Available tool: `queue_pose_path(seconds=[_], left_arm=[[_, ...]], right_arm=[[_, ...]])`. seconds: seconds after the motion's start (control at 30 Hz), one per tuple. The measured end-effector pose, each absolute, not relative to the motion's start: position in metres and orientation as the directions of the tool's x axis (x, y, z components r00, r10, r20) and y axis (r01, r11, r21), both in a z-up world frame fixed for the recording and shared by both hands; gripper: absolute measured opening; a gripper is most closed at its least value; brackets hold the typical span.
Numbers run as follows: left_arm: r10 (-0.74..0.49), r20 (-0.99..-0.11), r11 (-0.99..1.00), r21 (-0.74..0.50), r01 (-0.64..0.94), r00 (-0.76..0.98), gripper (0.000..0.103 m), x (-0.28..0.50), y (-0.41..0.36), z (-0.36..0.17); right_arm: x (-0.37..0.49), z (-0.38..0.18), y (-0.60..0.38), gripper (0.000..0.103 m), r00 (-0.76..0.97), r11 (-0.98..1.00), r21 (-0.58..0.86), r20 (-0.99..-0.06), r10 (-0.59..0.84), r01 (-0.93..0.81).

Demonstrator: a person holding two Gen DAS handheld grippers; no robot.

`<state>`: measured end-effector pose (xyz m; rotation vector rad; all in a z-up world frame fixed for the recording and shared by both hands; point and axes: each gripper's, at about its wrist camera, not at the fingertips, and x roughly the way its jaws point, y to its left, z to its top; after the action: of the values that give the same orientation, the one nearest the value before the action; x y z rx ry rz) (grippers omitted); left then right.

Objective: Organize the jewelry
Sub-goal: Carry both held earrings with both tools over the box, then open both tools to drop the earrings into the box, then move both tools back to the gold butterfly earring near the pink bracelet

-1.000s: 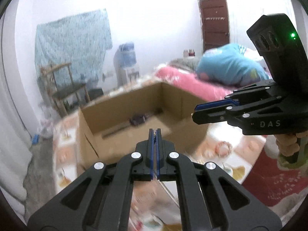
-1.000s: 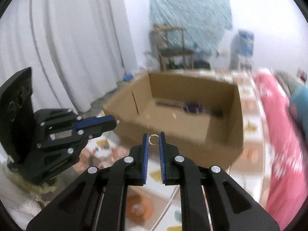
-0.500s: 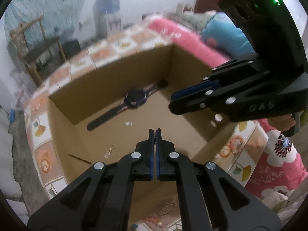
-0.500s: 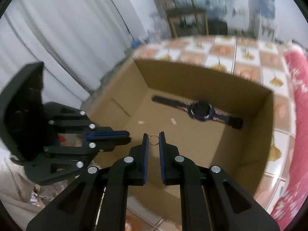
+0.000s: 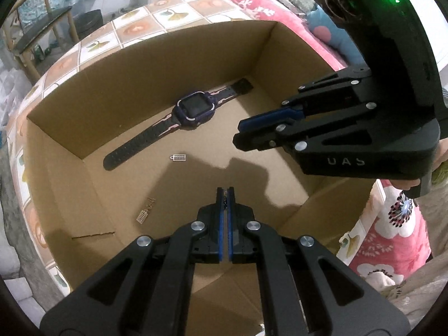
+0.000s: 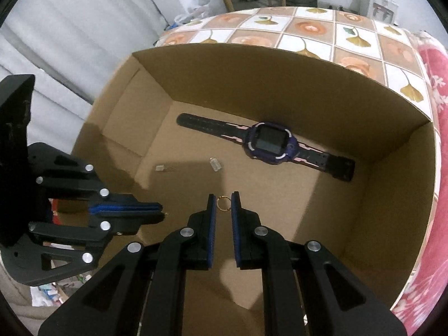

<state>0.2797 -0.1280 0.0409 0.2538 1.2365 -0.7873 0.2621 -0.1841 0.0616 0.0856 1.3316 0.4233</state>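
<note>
Presently catalogued: one open cardboard box (image 6: 403, 184), brown, standing on a worktop (image 6: 352, 36) covered in a tiled pattern of leaves and flowers; a pink floral bedcover (image 5: 386, 240) lies beside it.

Item 1: wristwatch (image 6: 270, 142), dark purple case with black screen, black strap with pink markings, lying flat and outstretched on the box floor near the far wall.

Item 2: small silvery grid-shaped charm (image 5: 179, 157), loose on the box floor, just in front of the watch strap.

Item 3: second silvery charm (image 5: 143, 214), of similar make with a short attachment, on the box floor nearer the left wall, well apart from item 2.

Item 4: thin gold ring (image 6: 223, 203), pinched upright at the tips of the right gripper (image 6: 223, 205); jaws stand narrowly apart, closed onto the ring's two sides, above the box floor.

Item 5: small dark piece (image 5: 224, 200), barely showing in the slit of the left gripper (image 5: 224, 196); jaws all but fully closed on it. Its kind cannot be told; in the right wrist view a tiny glint protrudes from the tips.

Both grippers point down into the box, side by side, the right gripper over the box's right part and the left gripper over its near left part. Fingers of a hand (image 5: 403, 183) show beneath the right gripper's handle.
</note>
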Motion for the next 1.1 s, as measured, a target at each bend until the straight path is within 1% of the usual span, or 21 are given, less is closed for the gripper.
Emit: queue_pose_path(seconds=[0.03,0.07,0.1,0.17,0.27,0.37,0.47,0.6,0.63,0.67,0.73,0.8,0.87,0.9,0.97,1.1], left_arm=[[-0.399,-0.910,0.718,-0.236,0.655,0.109,0.003,0.281,-0.129,0.041],[-0.401,-0.910,0.719,-0.238,0.653,0.109,0.006,0.282,-0.129,0.042],[-0.402,-0.909,0.721,-0.240,0.650,0.111,0.012,0.282,-0.128,0.042],[-0.408,-0.906,0.725,-0.246,0.644,0.113,0.019,0.281,-0.126,0.046],[-0.411,-0.904,0.726,-0.246,0.642,0.118,0.021,0.283,-0.125,0.047],[-0.404,-0.904,0.733,-0.230,0.641,0.137,0.025,0.284,-0.123,0.050],[-0.408,-0.899,0.737,-0.223,0.638,0.158,0.027,0.283,-0.120,0.054],[-0.414,-0.877,0.751,-0.179,0.636,0.242,0.036,0.274,-0.112,0.074],[-0.415,-0.871,0.752,-0.164,0.639,0.264,0.039,0.271,-0.111,0.079],[-0.421,-0.857,0.752,-0.149,0.642,0.295,0.044,0.264,-0.108,0.088],[-0.436,-0.828,0.753,-0.122,0.646,0.352,0.047,0.249,-0.103,0.105],[-0.468,-0.793,0.745,-0.117,0.657,0.390,0.062,0.230,-0.097,0.121],[-0.504,-0.745,0.743,-0.115,0.660,0.438,0.067,0.203,-0.086,0.136],[-0.518,-0.728,0.741,-0.119,0.661,0.450,0.070,0.189,-0.081,0.139],[-0.533,-0.707,0.745,-0.131,0.654,0.465,0.074,0.171,-0.075,0.140],[-0.548,-0.684,0.765,-0.176,0.620,0.481,0.076,0.135,-0.059,0.126]], right_arm=[[0.262,0.061,-0.186,0.011,0.174,0.922,0.299,-0.922,0.346,-0.247],[0.262,0.061,-0.186,0.011,0.176,0.923,0.299,-0.922,0.345,-0.243],[0.262,0.061,-0.187,0.011,0.178,0.924,0.300,-0.922,0.345,-0.239],[0.263,0.062,-0.188,0.012,0.181,0.924,0.300,-0.921,0.345,-0.236],[0.263,0.064,-0.190,0.014,0.187,0.926,0.299,-0.920,0.344,-0.231],[0.262,0.066,-0.191,0.021,0.195,0.927,0.296,-0.919,0.342,-0.231],[0.260,0.072,-0.192,0.023,0.216,0.928,0.287,-0.916,0.339,-0.238],[0.250,0.093,-0.198,0.027,0.274,0.925,0.289,-0.895,0.353,-0.247],[0.243,0.104,-0.200,0.027,0.304,0.920,0.298,-0.879,0.369,-0.254],[0.237,0.114,-0.202,0.027,0.328,0.917,0.302,-0.866,0.378,-0.260],[0.219,0.136,-0.207,0.028,0.398,0.917,0.287,-0.834,0.381,-0.277],[0.189,0.162,-0.210,0.039,0.488,0.918,0.251,-0.787,0.378,-0.306],[0.159,0.179,-0.213,0.046,0.552,0.916,0.224,-0.741,0.382,-0.333],[0.149,0.182,-0.214,0.047,0.567,0.915,0.218,-0.729,0.384,-0.339],[0.119,0.185,-0.219,0.047,0.588,0.912,0.225,-0.705,0.396,-0.344],[0.077,0.166,-0.231,0.047,0.595,0.913,0.283,-0.694,0.406,-0.294]])
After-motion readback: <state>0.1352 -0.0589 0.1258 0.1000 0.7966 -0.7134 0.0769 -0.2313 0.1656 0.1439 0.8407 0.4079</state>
